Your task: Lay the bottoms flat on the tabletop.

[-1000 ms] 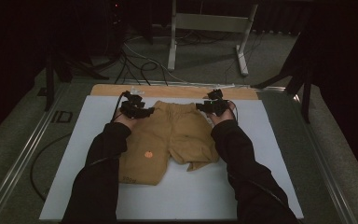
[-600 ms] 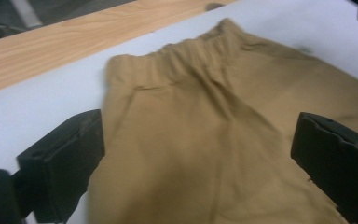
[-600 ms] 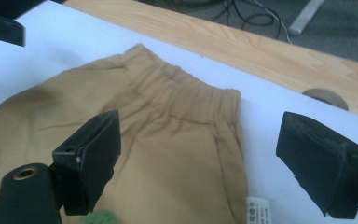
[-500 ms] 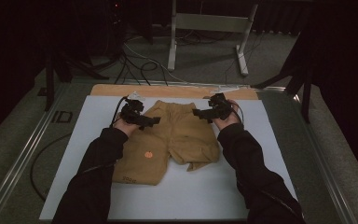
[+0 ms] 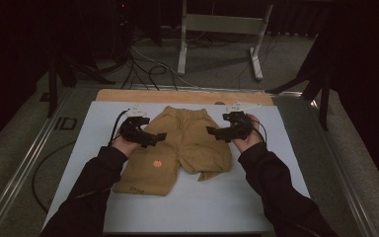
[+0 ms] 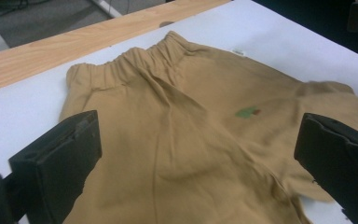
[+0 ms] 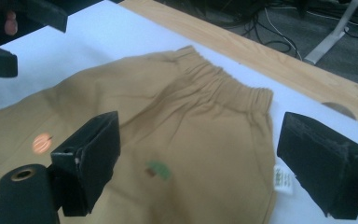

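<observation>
Now the tan shorts (image 5: 182,143) are lying flat on the white sheet (image 5: 256,207) that is covering the table, with the elastic waistband (image 6: 121,65) at the far side, just short of the bare wooden strip (image 5: 187,96) along the table's far edge, and the two legs pointing toward the near side. The left gripper (image 5: 153,139) is hovering at the left edge of the shorts, and its jaws, having just been opening, are standing wide apart with nothing between them; in the left gripper view they are framing the cloth from above without pressing on it. The right gripper (image 5: 216,132) is hovering at the right edge of the shorts, its jaws likewise having just been opening and standing apart, holding nothing. A small orange mark (image 5: 155,163) is showing on the left leg and a small green mark (image 7: 157,170) on the cloth nearer the right side. A white label (image 7: 283,178) is sticking out at the right seam.
</observation>
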A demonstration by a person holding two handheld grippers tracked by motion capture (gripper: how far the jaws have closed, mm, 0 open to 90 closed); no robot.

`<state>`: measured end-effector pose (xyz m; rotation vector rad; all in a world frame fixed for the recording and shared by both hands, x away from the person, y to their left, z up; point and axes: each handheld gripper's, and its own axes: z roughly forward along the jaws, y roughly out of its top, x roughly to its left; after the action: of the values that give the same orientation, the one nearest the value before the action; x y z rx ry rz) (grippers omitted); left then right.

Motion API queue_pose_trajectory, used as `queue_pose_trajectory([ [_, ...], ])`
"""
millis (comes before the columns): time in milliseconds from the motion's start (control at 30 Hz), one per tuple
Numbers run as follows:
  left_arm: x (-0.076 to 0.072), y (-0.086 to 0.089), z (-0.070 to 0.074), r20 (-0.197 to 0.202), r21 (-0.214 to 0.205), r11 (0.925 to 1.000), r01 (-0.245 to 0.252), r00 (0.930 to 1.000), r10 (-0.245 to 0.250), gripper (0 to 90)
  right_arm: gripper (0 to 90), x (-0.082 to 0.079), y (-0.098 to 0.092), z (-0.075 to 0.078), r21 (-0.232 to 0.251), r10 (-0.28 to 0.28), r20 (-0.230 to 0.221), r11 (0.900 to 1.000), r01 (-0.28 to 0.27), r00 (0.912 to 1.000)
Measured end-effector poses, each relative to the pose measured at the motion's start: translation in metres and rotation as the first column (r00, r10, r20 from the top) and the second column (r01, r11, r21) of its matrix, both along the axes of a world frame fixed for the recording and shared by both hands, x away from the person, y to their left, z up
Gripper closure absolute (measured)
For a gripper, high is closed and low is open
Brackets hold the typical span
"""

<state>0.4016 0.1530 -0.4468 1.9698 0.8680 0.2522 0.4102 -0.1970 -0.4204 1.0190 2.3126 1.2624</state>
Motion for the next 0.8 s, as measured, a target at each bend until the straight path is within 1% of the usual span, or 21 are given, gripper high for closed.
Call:
queue_pose_trajectory([
  [33, -0.013, 0.004, 0.0, 0.017, 0.001, 0.9999, 0.014, 0.9998, -0.014, 1.6, 13.3, -0.013, -0.002, -0.001, 0.015, 0.02, -0.004, 0.9997, -0.02, 0.9998],
  [100, -0.021, 0.007, -0.001, 0.025, -0.005, 0.9998, 0.017, 0.9995, -0.017, 1.0, 13.3, -0.022, -0.003, -0.002, 0.017, 0.031, 0.004, 0.9994, -0.031, 0.9995],
  [200, -0.034, 0.012, -0.003, 0.023, -0.007, 0.9995, 0.03, 0.9993, -0.029, 0.8, 13.0, -0.033, -0.005, -0.002, 0.027, 0.041, 0.018, 0.9988, -0.042, 0.999],
  [267, -0.043, 0.016, -0.004, 0.029, -0.013, 0.9991, 0.04, 0.9988, -0.04, 0.8, 12.6, -0.04, -0.006, -0.002, 0.023, 0.049, 0.027, 0.9985, -0.049, 0.9984],
  [300, -0.043, 0.016, -0.004, 0.029, -0.013, 0.9991, 0.04, 0.9988, -0.04, 0.8, 12.4, -0.043, -0.006, -0.002, 0.03, 0.05, 0.027, 0.9983, -0.051, 0.9984],
  [333, -0.052, 0.019, -0.004, 0.033, -0.014, 0.9989, 0.045, 0.9985, -0.045, 0.8, 12.3, -0.046, -0.007, -0.003, 0.033, 0.057, 0.027, 0.9977, -0.058, 0.998],
  [367, -0.056, 0.021, -0.004, 0.036, -0.01, 0.9989, 0.046, 0.9983, -0.046, 0.8, 12.2, -0.049, -0.006, -0.004, 0.03, 0.06, 0.028, 0.9977, -0.061, 0.9978],
  [433, -0.065, 0.024, -0.004, 0.043, -0.011, 0.9988, 0.048, 0.998, -0.048, 0.8, 12.1, -0.054, -0.005, -0.005, 0.043, 0.071, 0.029, 0.9965, -0.072, 0.997],
  [467, -0.069, 0.026, -0.004, 0.045, -0.008, 0.9987, 0.051, 0.9977, -0.05, 0.8, 12.1, -0.057, -0.004, -0.005, 0.037, 0.075, 0.03, 0.9964, -0.076, 0.9967],
  [500, -0.069, 0.026, -0.004, 0.045, -0.008, 0.9987, 0.051, 0.9977, -0.05, 0.8, 12.1, -0.06, -0.002, -0.005, 0.034, 0.079, 0.034, 0.9962, -0.08, 0.9963],
  [533, -0.076, 0.029, -0.006, 0.048, -0.017, 0.9987, 0.047, 0.9978, -0.047, 0.8, 12.1, -0.062, 0.0, -0.006, 0.045, 0.086, 0.039, 0.9951, -0.088, 0.9955],
  [567, -0.08, 0.031, -0.007, 0.05, -0.015, 0.9989, 0.045, 0.9978, -0.044, 0.8, 12.1, -0.065, 0.002, -0.006, 0.049, 0.089, 0.039, 0.9947, -0.09, 0.9953],
  [633, -0.088, 0.033, -0.012, 0.045, -0.016, 0.999, 0.041, 0.9982, -0.04, 0.8, 12.1, -0.07, 0.009, -0.008, 0.046, 0.116, 0.046, 0.9919, -0.118, 0.9922],
  [667, -0.088, 0.033, -0.012, 0.045, -0.016, 0.999, 0.041, 0.9982, -0.04, 0.8, 12.1, -0.07, 0.009, -0.008, 0.046, 0.116, 0.046, 0.9919, -0.118, 0.9922],
  [700, -0.096, 0.035, -0.016, 0.035, -0.015, 0.9988, 0.046, 0.9983, -0.045, 0.8, 12.1, -0.075, 0.019, -0.011, 0.039, 0.135, 0.043, 0.9898, -0.137, 0.9899],
  [733, -0.096, 0.035, -0.016, 0.035, -0.015, 0.9988, 0.046, 0.9983, -0.045, 0.8, 12.1, -0.077, 0.024, -0.012, 0.037, 0.157, 0.04, 0.9866, -0.159, 0.9867],
  [767, -0.104, 0.037, -0.019, 0.038, -0.006, 0.9986, 0.052, 0.9979, -0.052, 0.8, 12.1, -0.078, 0.03, -0.014, 0.026, 0.169, 0.041, 0.985, -0.171, 0.9847],
  [800, -0.108, 0.039, -0.02, 0.042, 0.003, 0.9987, 0.05, 0.9979, -0.05, 0.7, 12.1, -0.08, 0.036, -0.016, 0.021, 0.183, 0.037, 0.9828, -0.184, 0.9825],
])
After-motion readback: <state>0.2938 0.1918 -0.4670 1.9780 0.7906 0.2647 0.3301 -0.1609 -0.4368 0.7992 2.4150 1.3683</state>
